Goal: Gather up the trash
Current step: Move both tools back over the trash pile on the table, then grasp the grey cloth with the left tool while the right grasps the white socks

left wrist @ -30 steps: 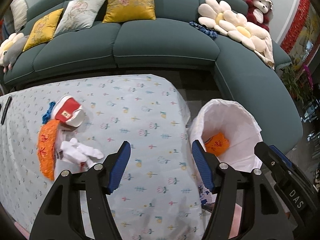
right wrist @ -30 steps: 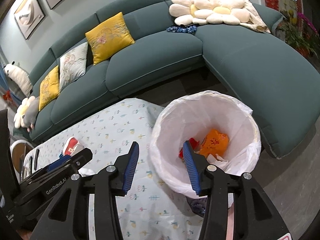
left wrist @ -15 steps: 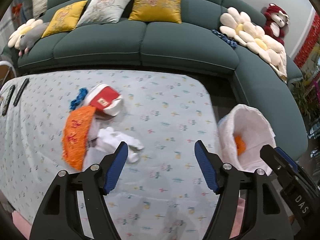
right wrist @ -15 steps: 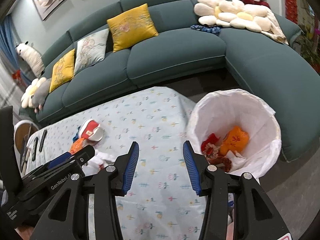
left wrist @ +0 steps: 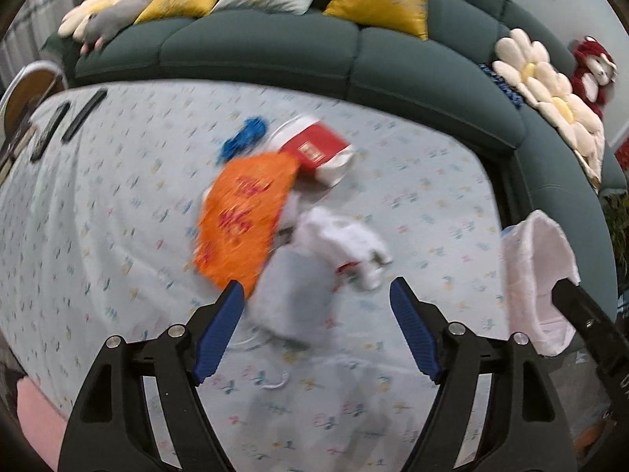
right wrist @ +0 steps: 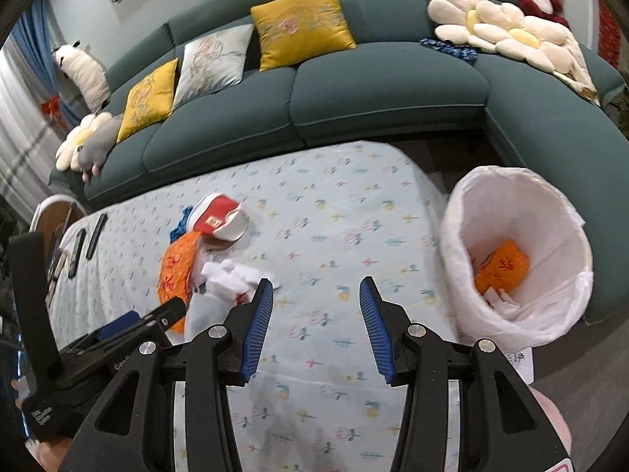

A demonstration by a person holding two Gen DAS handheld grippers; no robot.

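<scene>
A heap of trash lies on the patterned tablecloth (left wrist: 118, 204): an orange wrapper (left wrist: 243, 212), a red and white cup (left wrist: 314, 153), crumpled white paper (left wrist: 338, 244) and a blue scrap (left wrist: 243, 141). My left gripper (left wrist: 316, 295) is open and empty, just short of the white paper. In the right wrist view the same heap shows: orange wrapper (right wrist: 177, 267), cup (right wrist: 218, 222), white paper (right wrist: 228, 279). My right gripper (right wrist: 316, 289) is open and empty over the table, between the heap and the white-lined bin (right wrist: 519, 251). The bin holds an orange wrapper (right wrist: 501, 265) and white paper.
A dark green corner sofa (right wrist: 373, 90) with yellow and grey cushions runs behind the table. Two dark remotes (left wrist: 67, 122) lie at the table's far left. The bin (left wrist: 538, 275) stands off the table's right end. Flower cushions (right wrist: 503, 31) sit at the right.
Both grippers have swung left, away from the bin and toward the trash heap. The left gripper has come close to the white paper. Both stay open.
</scene>
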